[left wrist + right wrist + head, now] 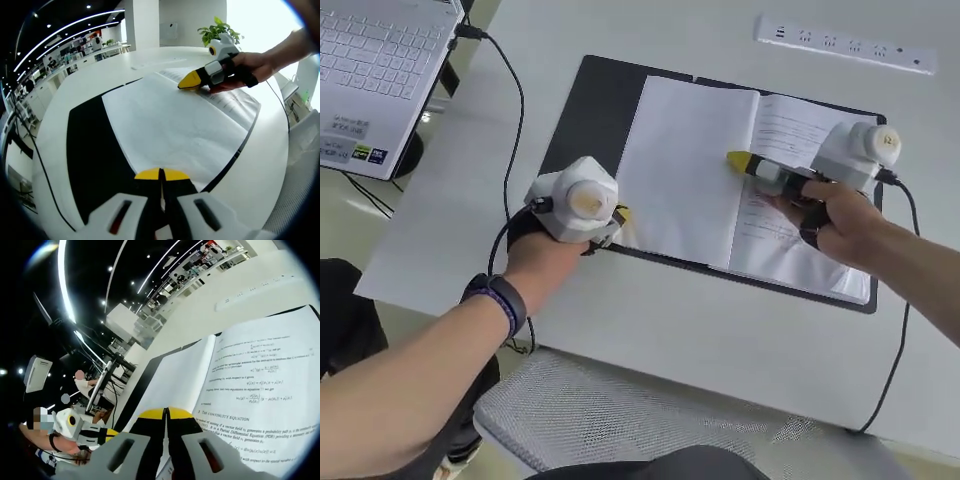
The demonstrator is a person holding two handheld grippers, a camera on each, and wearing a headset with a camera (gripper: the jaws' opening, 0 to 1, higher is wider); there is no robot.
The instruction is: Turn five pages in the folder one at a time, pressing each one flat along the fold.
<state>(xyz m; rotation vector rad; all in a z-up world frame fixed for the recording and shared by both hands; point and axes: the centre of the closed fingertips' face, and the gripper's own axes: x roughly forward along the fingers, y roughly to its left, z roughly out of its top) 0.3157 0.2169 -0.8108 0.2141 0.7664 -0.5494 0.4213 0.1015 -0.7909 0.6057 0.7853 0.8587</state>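
Fingers [150,416] of right gripper [738,160] together at folder [585,110] fold (left gripper [619,214] likewise closed).

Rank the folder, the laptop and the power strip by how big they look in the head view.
1. folder
2. laptop, though the frame edge cuts it off
3. power strip

The white table [670,340] carried a black folder [585,110], lying open with white pages up; beyond the folder's far right corner a white power strip [845,45] lay flat on the tabletop; left of the folder a black cable [520,105] ran across the surface toward the near edge; farther left sat a white laptop [380,70], whether on this table could not be told.
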